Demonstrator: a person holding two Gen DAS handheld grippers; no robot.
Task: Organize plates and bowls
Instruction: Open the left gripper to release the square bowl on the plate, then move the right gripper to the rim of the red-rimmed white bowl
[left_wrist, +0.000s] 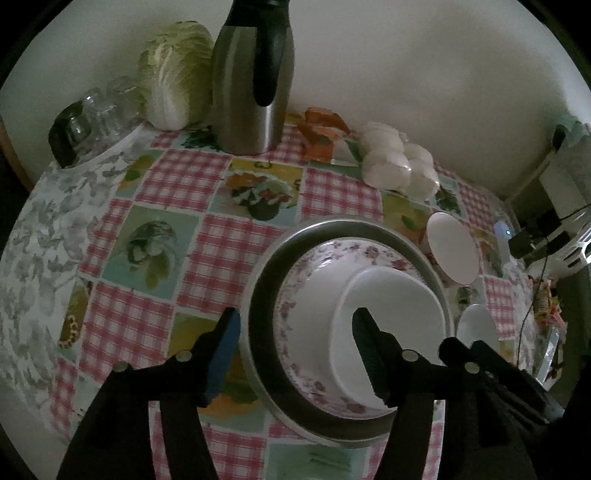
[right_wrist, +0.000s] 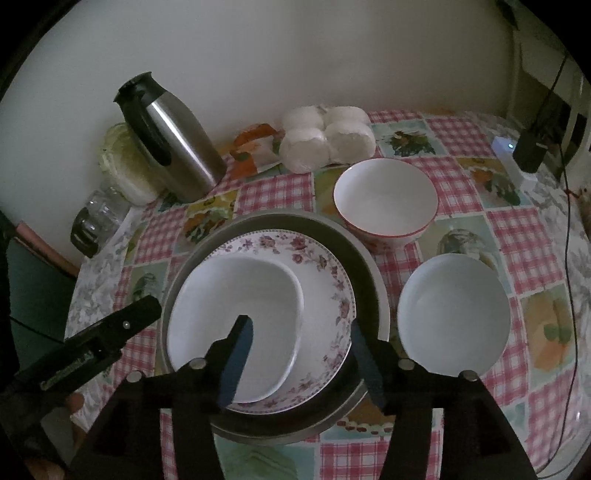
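At the far left of the bench (right_wrist: 461, 221), under its checked and fruit-printed cloth, clear glass jars (right_wrist: 98, 210) stand by the edge. Just beside them a napa cabbage (left_wrist: 177, 74) leans against the wall, and next to it stands a steel thermos jug (right_wrist: 173, 144) with a black handle.

The left tongs (left_wrist: 295, 354) are spread wide and hold nothing. Their left finger hangs over the cloth just outside the metal tray (left_wrist: 264, 295), while the right finger hangs over the white dish (left_wrist: 388, 314), so the near-left rim of the stack lies between the two fingers.

The stack sits mid-bench: the round metal tray at the bottom, a flower-rimmed plate (right_wrist: 321, 266) inside it, and the white rounded dish on top, set toward the plate's left side.

The right tongs (right_wrist: 301, 354) are also spread and pinch nothing. Their left finger hangs over the white dish, the right one over the near-right edge of the floral plate, so that edge of the plate lies between them. From the right wrist view the left tongs' black arm shows at the lower left, beside the tray.

Behind the stack lie an orange printed packet (right_wrist: 255, 147) and a wrapped pack of white rolls (right_wrist: 325, 138). To the right of the tray stand a red-rimmed white bowl (right_wrist: 386, 199), touching or nearly touching the tray's rim, and nearer, a plain white bowl (right_wrist: 454, 317), just beside the tray. A small white box (right_wrist: 511, 155) with a lit dot and black cables (right_wrist: 570, 258) sit at the far right.
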